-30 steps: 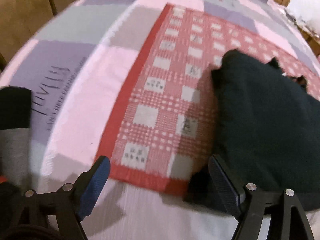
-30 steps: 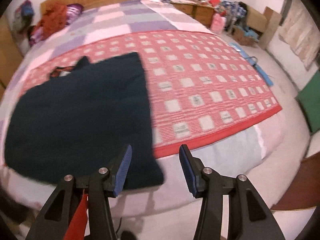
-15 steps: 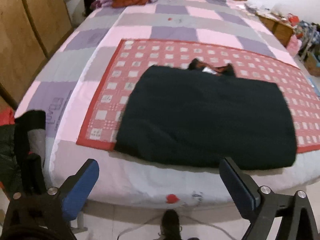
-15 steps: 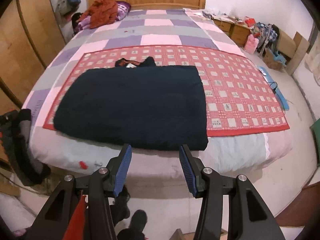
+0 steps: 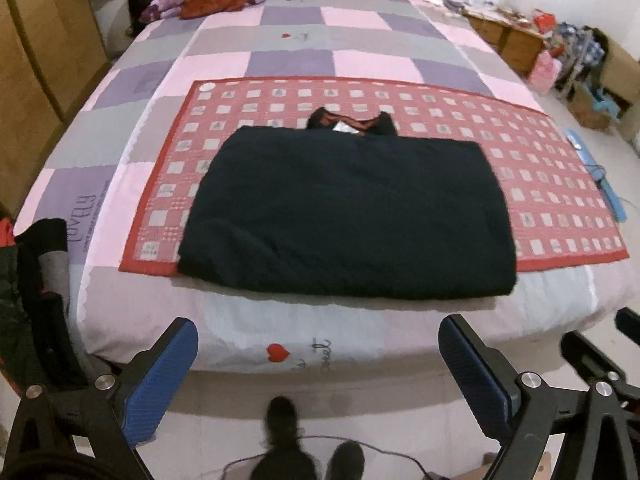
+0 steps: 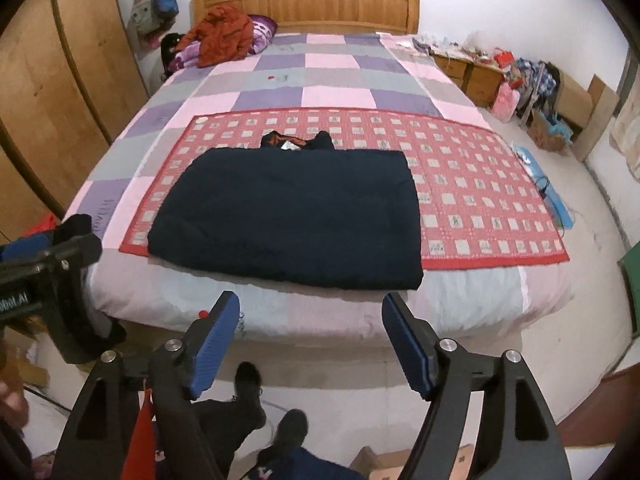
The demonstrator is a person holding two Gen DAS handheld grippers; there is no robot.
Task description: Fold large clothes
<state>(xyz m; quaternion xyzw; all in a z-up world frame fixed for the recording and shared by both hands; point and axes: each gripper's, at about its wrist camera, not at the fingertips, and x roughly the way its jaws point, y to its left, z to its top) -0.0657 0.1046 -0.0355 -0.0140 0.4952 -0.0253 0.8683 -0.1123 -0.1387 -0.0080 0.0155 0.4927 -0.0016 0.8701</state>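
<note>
Dark folded garment (image 5: 348,216) on red mat (image 5: 540,184), grippers apart.

The folded dark garment (image 5: 348,216) hides the near left stretch of the red checked mat (image 5: 540,184) beneath it, and its own lower layers lie out of sight; only two dark points and a bit of orange lining (image 5: 352,123) show past its far edge, too small to tell what part they are. A dark and grey pile of clothing (image 5: 36,304) is cut off by the left edge of the left wrist view. The person's shoes (image 5: 282,420) below the foot of the bed are blurred. The clutter on the nightstand (image 6: 472,68) is too small to make out.
</note>
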